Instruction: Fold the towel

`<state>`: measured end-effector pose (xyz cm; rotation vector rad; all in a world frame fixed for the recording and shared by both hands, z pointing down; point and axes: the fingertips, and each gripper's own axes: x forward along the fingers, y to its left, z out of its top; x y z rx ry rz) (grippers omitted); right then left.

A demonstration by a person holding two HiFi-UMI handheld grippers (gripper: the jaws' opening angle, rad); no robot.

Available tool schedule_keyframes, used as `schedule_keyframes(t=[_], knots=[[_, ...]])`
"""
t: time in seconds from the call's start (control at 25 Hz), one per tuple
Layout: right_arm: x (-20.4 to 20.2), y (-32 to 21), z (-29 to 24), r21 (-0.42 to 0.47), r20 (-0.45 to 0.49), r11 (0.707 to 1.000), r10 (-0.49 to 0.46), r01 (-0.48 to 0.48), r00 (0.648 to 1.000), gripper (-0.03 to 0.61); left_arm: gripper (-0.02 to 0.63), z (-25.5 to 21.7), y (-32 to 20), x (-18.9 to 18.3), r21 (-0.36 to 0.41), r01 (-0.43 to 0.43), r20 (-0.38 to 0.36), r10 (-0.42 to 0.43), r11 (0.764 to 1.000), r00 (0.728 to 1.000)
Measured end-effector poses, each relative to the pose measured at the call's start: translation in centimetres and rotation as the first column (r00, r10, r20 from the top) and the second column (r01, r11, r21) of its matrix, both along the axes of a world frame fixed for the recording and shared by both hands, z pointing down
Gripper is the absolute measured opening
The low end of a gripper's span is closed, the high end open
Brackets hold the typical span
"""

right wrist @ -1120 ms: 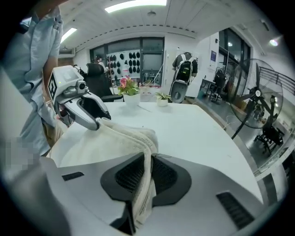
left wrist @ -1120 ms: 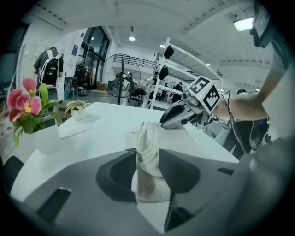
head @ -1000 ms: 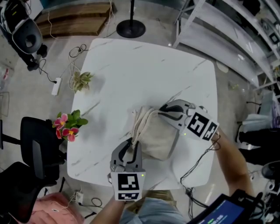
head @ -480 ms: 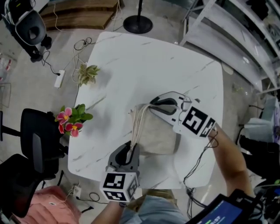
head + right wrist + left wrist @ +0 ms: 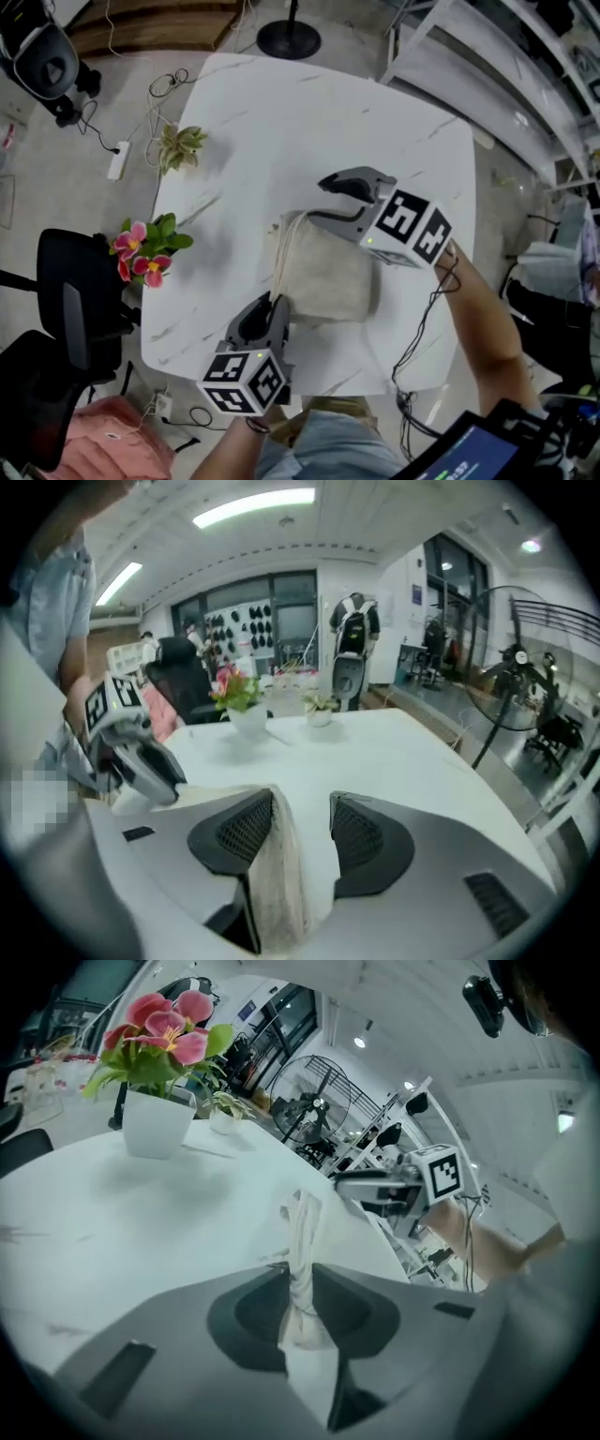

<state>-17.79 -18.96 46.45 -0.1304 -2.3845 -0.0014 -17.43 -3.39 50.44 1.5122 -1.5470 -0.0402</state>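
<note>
A beige towel (image 5: 323, 277) lies partly folded in the middle of the white table (image 5: 281, 122). My left gripper (image 5: 272, 305) is at the towel's near left corner and is shut on a bunched strip of it (image 5: 302, 1232), which runs up between the pads. My right gripper (image 5: 323, 199) hovers over the towel's far edge. Its jaws have just been opening. In the right gripper view the towel's edge (image 5: 281, 874) still stands between them, leaning on the left pad (image 5: 246, 829), with a gap to the other pad.
A white pot of pink flowers (image 5: 141, 258) and a small green plant (image 5: 178, 145) stand at the table's left edge. A black chair (image 5: 75, 319) is beside that edge. A stand base (image 5: 289, 39) and metal shelving (image 5: 525, 75) lie beyond the table.
The right gripper's jaws have spread apart, and it has shifted up and left over the towel's far edge. The left gripper has rolled and sunk slightly, still gripping the towel.
</note>
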Motion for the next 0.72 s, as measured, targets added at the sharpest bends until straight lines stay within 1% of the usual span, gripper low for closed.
schedule_keyframes(t=[0.08,0.12,0.2,0.28,0.32,0.44,0.48,0.6,0.72], knots=[[1.6,-0.1,-3.8,0.003,0.071,0.997,0.080,-0.080,0.994,0.212,0.078,0.1,0.1,0.0,-0.003,-0.004,-0.009,0.004,1.000,1.000],[2.8,0.4,-5.1,0.017,0.092,0.993,0.111,-0.113,0.990,0.190,0.078,0.2,0.2,0.0,-0.004,-0.005,-0.019,0.005,1.000,1.000],[5.7,2.2,-5.9,0.037,0.094,0.983,0.173,-0.177,0.980,0.149,0.078,0.3,0.2,-0.1,-0.010,-0.011,-0.035,0.011,1.000,0.999],[8.0,4.8,-4.8,0.036,0.065,0.974,0.222,-0.225,0.973,0.084,0.078,0.4,0.3,-0.2,-0.015,-0.020,-0.043,0.019,1.000,0.999],[8.7,6.3,-3.9,0.019,0.046,0.972,0.234,-0.235,0.971,0.046,0.078,0.5,0.4,-0.3,-0.016,-0.021,-0.048,0.020,1.000,0.999],[9.7,10.9,-1.0,-0.066,-0.001,0.970,0.235,-0.235,0.972,0.032,0.078,0.5,0.4,-0.5,-0.022,-0.018,-0.074,0.016,1.000,0.997],[10.0,12.0,-0.1,-0.078,-0.013,0.968,0.236,-0.237,0.972,0.032,0.078,0.5,0.4,-0.5,-0.024,-0.019,-0.080,0.017,1.000,0.997],[11.0,13.5,2.7,-0.055,-0.058,0.965,0.255,-0.258,0.965,0.031,0.078,0.6,0.2,-0.6,-0.028,-0.025,-0.091,0.022,0.999,0.996],[11.1,13.5,4.3,-0.051,-0.058,0.955,0.289,-0.292,0.955,0.025,0.078,0.9,0.2,-0.7,-0.029,-0.029,-0.086,0.026,0.999,0.996]])
